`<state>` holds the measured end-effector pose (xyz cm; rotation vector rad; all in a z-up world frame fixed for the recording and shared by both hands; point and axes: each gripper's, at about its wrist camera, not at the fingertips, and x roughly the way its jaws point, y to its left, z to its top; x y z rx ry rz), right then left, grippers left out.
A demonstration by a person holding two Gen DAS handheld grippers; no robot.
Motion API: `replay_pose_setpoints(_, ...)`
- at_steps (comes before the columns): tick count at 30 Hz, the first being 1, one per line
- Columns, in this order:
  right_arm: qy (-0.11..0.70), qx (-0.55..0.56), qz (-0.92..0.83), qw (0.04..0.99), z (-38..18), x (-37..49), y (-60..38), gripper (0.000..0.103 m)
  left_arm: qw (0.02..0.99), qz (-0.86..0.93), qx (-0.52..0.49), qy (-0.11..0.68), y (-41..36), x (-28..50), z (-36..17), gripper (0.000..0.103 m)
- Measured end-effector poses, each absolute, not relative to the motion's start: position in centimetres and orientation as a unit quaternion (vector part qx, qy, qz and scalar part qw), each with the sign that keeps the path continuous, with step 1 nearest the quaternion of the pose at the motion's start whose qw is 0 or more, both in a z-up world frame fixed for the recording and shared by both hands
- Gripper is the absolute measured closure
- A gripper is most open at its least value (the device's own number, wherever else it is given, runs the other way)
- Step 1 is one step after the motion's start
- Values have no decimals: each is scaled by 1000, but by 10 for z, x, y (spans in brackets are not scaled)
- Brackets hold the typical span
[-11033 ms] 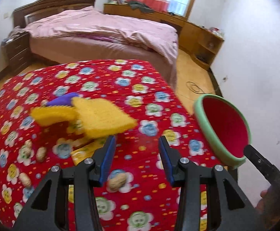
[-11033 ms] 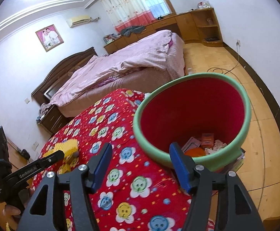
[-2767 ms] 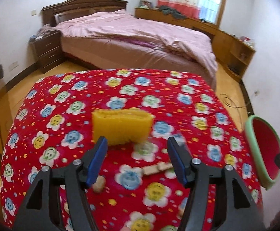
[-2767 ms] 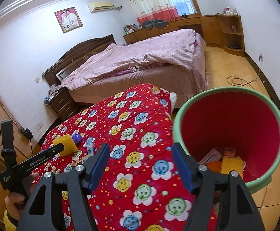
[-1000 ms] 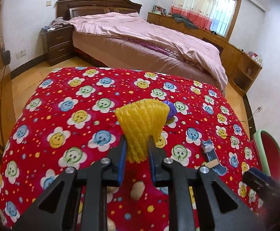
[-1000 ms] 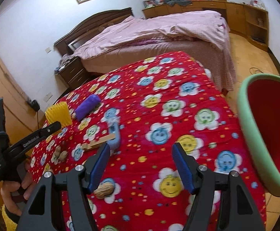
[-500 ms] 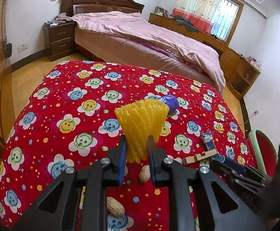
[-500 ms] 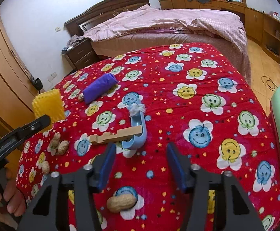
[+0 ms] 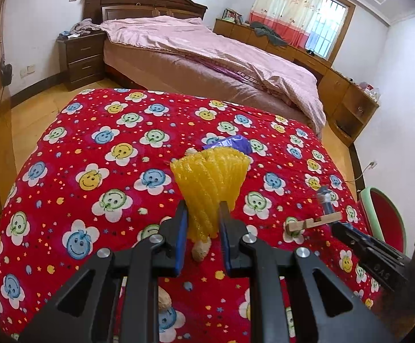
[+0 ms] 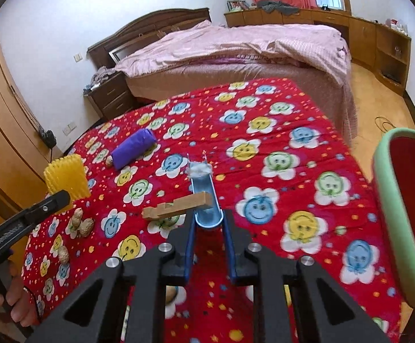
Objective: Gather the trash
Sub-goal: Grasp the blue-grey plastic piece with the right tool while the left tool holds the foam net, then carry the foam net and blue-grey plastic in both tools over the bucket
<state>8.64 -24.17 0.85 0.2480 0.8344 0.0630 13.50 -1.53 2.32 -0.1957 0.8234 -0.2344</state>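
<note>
Fingers [image 10: 208, 228] closed around blue trough [image 10: 206, 200]

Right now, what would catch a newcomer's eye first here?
The red smiley-flower cloth fills both views. The left gripper pinches a bright yellow foam net upright above it, while the right gripper has just closed on a blue trough-shaped piece; the green-rimmed red bin waits at right.

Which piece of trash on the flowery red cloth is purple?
The crumpled purple wrapper roll, lying untouched beyond the yellow foam net. The others are yellow, blue or wooden, and peanut shells are tan.
</note>
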Motion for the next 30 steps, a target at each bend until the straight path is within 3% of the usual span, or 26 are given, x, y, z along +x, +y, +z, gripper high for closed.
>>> replay_pose_setpoints(18,347,123,8,930,51,30,-272,83,905,-140,-88,391,-33,118,33,83)
replay_pose_setpoints(30,409,93,56,906,7,36,-230,83,907,-143,-89,385,-29,106,38,83)
